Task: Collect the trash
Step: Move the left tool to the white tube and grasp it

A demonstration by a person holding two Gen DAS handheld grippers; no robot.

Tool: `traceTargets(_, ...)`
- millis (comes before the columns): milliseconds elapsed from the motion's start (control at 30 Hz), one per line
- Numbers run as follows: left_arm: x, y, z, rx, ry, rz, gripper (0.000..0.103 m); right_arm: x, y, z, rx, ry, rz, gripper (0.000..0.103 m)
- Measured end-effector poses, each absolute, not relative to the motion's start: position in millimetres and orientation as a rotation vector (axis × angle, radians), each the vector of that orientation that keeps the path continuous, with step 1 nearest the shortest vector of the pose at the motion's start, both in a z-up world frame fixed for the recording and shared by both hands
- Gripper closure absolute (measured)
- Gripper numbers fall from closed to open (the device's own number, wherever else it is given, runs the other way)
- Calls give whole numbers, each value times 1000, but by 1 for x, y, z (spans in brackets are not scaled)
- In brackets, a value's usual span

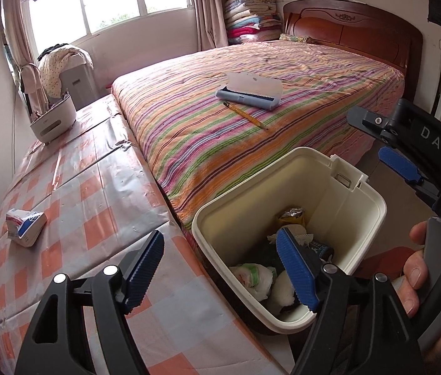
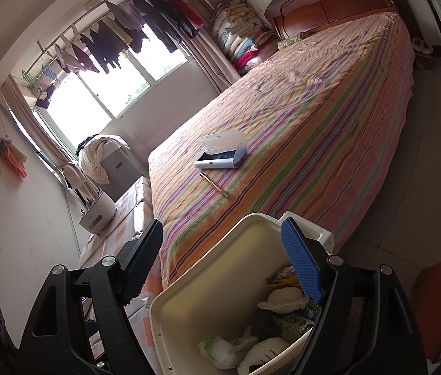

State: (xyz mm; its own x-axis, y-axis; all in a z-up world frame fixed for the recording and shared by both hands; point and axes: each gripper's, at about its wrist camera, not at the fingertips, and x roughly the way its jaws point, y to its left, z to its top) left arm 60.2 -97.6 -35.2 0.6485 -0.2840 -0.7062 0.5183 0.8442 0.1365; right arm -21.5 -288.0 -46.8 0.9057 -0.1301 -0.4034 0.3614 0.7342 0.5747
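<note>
**Two open grippers above a cream bin**

Both jaws stand wide apart and hold nothing. The left gripper [image 1: 220,276] and right gripper [image 2: 222,264] hover over the trash bin [image 1: 364,193], whose rim lies between and beneath their fingers; wrapped waste [image 1: 256,276] fills its bottom. Beyond the jaws, a pencil [image 1: 245,115] and blue case [image 1: 247,99] rest on the striped bed [image 1: 329,72]. Left of the left jaw lies a small carton [image 1: 26,226] on the checked cover [image 1: 95,193]. The right gripper's body reads "DAS".

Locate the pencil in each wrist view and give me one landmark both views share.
Left wrist view: the pencil lies on the striped bedspread, upper centre, just below the blue case.
Right wrist view: the pencil lies mid-frame on the bedspread, below the same case.
Shared landmark: the blue case.
</note>
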Motion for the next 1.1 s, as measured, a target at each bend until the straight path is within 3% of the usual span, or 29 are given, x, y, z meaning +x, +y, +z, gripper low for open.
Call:
traceTargets(667, 65, 17, -24, 391, 741, -366, 31, -6, -250, -45, 611, 410, -217, 24)
traceTargets(1100, 84, 92, -51, 492, 869, -407, 31, 2, -223, -48, 584, 446, -163, 24)
